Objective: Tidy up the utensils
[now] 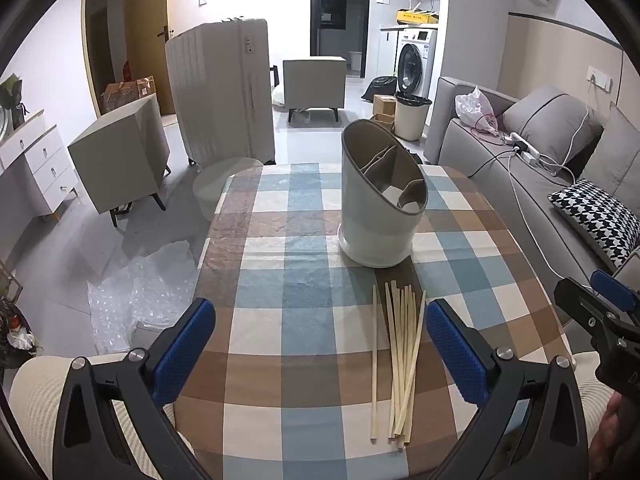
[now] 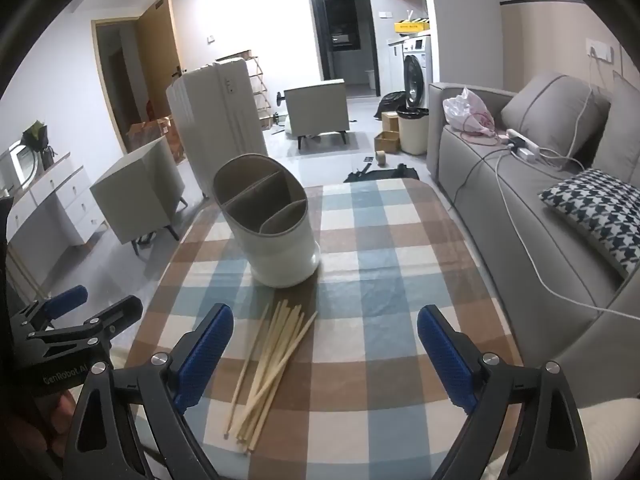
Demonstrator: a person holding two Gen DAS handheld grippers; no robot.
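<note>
A loose pile of several pale wooden chopsticks (image 1: 400, 360) lies on the checked tablecloth (image 1: 304, 320), near the front edge; it also shows in the right wrist view (image 2: 272, 364). Behind it stands a white utensil holder (image 1: 380, 200) with a slanted rim and empty compartments, seen as well from the right (image 2: 272, 228). My left gripper (image 1: 320, 352) is open and empty, left of the pile. My right gripper (image 2: 324, 360) is open and empty, with the pile near its left finger. Each gripper shows at the edge of the other's view: the right one (image 1: 596, 308), the left one (image 2: 76, 316).
A grey sofa (image 2: 520, 216) with a houndstooth cushion (image 2: 596, 208) and cables runs along the table's right side. On the floor to the left lie bubble wrap (image 1: 140, 292), grey cabinets (image 1: 120, 156) and a white suitcase (image 1: 220, 92).
</note>
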